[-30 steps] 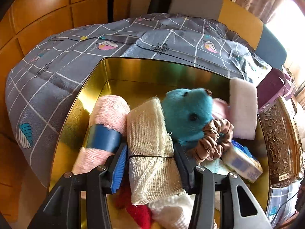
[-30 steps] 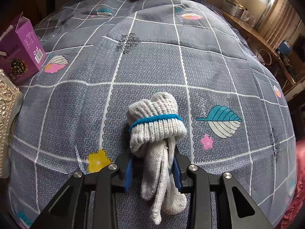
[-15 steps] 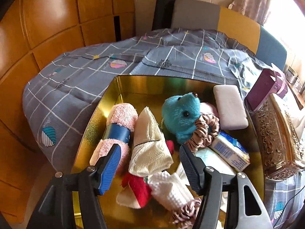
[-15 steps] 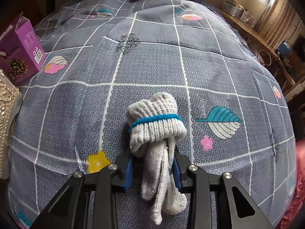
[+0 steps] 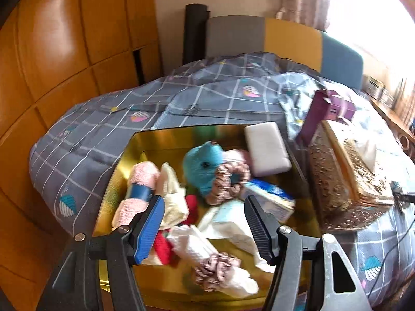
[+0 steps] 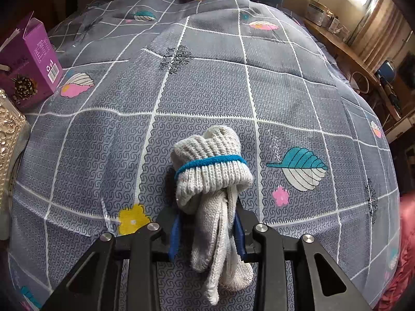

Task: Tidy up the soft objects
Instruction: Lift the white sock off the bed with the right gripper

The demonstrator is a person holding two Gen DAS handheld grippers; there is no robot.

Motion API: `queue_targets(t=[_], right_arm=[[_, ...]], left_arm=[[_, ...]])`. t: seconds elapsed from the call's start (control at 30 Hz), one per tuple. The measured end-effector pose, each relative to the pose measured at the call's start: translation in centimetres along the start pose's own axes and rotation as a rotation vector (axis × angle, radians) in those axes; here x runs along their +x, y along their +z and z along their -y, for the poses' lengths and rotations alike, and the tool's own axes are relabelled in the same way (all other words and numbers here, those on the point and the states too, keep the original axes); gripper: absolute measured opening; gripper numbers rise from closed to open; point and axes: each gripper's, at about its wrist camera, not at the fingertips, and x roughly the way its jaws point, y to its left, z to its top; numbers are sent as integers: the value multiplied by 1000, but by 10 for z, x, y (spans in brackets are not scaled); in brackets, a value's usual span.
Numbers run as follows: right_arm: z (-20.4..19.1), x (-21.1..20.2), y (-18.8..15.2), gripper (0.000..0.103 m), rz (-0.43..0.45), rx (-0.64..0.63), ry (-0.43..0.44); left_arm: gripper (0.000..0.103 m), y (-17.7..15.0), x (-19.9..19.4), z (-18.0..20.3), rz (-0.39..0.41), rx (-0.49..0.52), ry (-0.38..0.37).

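In the left wrist view a gold tin point(image 5: 166, 140) on the bed holds several soft things: a cream rolled cloth point(image 5: 172, 197), a pink towel roll with a blue band point(image 5: 140, 186), a teal plush point(image 5: 202, 163), a brown scrunchie point(image 5: 228, 181) and a white sponge point(image 5: 267, 150). My left gripper point(image 5: 203, 208) hangs open above the tin, with nothing between its fingers. In the right wrist view my right gripper point(image 6: 207, 223) is shut on a rolled pair of grey knit gloves with a blue band point(image 6: 210, 165), resting on the grey checked bedspread point(image 6: 207, 90).
A gold ornate tissue box point(image 5: 345, 176) stands right of the tin, with a purple carton point(image 5: 326, 108) behind it. The purple carton point(image 6: 28, 57) also shows at the left edge of the right wrist view. Wooden panels line the left wall. A shelf with jars point(image 6: 324, 18) runs along the window.
My left gripper let go of the cream rolled cloth, which now lies in the tin, and has drawn back and up. The right gripper and the gloves have not moved.
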Motion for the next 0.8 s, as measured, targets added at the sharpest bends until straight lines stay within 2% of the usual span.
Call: queue_targets(t=[0.47,0.8], right_arm=[[-2,-1,1,33,3,2,3],[9,7,9,33,-1,50,27]], left_arm=[[64,-4,-20,65,21,154,-103],[64,-11,-31,92,47,249,-174]])
